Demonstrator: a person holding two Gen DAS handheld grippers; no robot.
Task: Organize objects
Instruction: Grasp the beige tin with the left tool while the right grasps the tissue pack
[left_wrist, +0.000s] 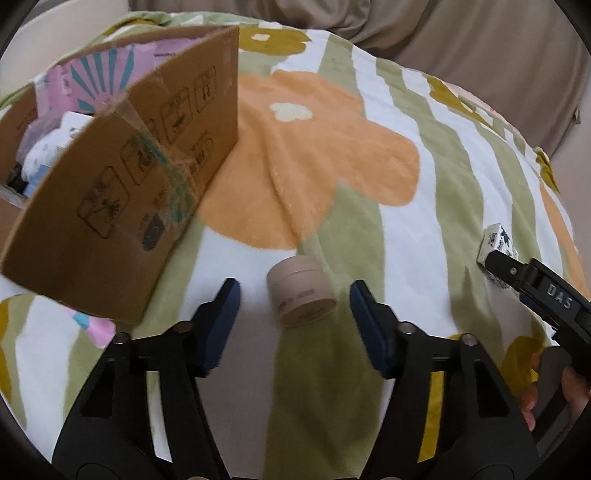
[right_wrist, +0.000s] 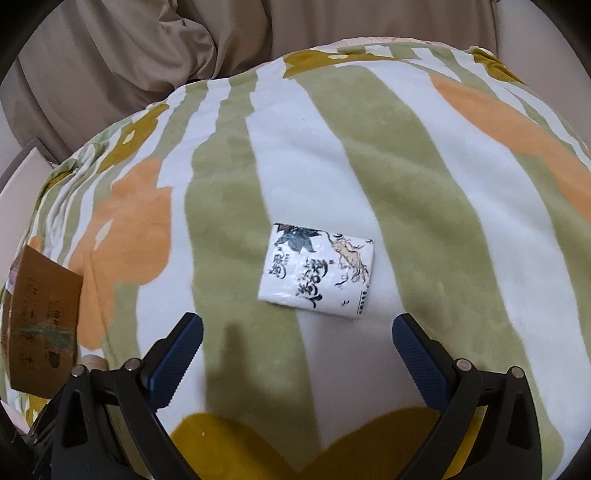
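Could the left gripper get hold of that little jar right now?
Probably yes. The left gripper is open, and the jar lies on its side on the blanket right between the fingers, with nothing in the way. The box stands off to the left.

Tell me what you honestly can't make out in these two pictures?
- Left wrist view: the cardboard box wall hides most of its contents; only pale packets peek out.
- Left wrist view: the small print on the beige jar is too small to read.
- Left wrist view: the right claw covers part of the white printed packet, so contact is unclear.
- Right wrist view: the box is cut off by the left edge.
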